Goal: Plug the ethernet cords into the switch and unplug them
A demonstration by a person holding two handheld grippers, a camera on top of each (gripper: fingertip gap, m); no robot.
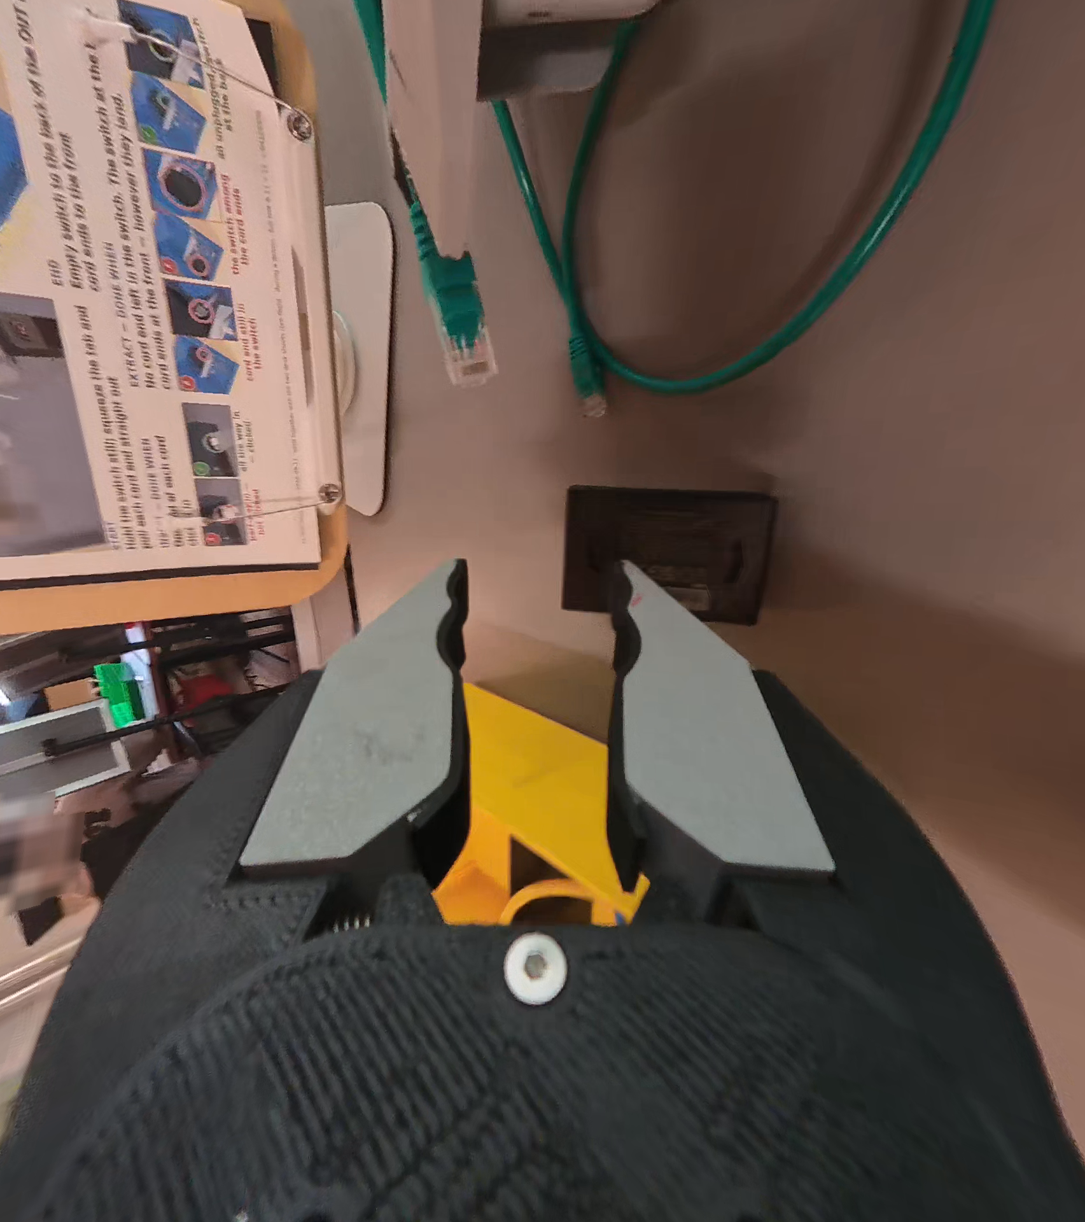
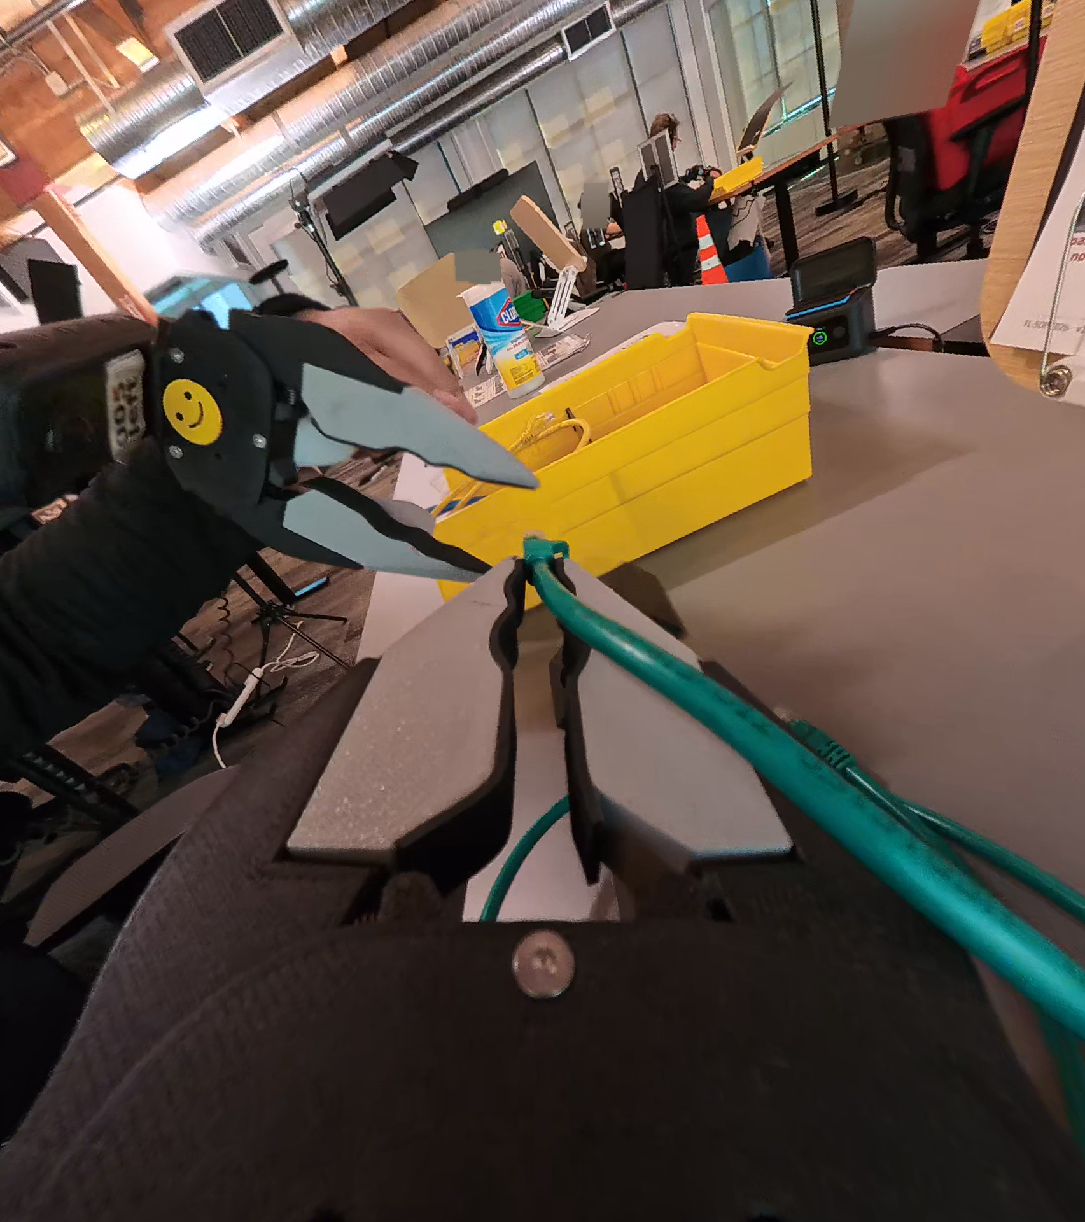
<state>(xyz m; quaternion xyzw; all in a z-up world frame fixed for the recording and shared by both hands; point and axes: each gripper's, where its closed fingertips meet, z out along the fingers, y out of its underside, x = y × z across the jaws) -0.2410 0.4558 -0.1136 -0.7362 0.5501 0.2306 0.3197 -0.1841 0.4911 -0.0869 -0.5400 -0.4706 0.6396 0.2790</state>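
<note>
Yellow bin point(image 2: 724, 423) on grey table point(image 2: 923, 562) — wipes canister point(image 2: 506, 337) behind.

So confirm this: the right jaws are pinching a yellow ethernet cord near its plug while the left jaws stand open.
Wrong on colour: the right wrist view shows the right gripper pinching a green ethernet cord near its plug. The left gripper does stand open.

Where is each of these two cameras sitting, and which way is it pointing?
Left wrist view: sits on the left gripper, looking down its open fingers at the table, black switch and loose green plugs.
Right wrist view: sits on the right gripper, looking across the table to the yellow bin; its fingers pinch a green cord. A sleeved arm holding the left gripper shows.
Shared: green cords, yellow bin, table, instruction sheet.
</note>
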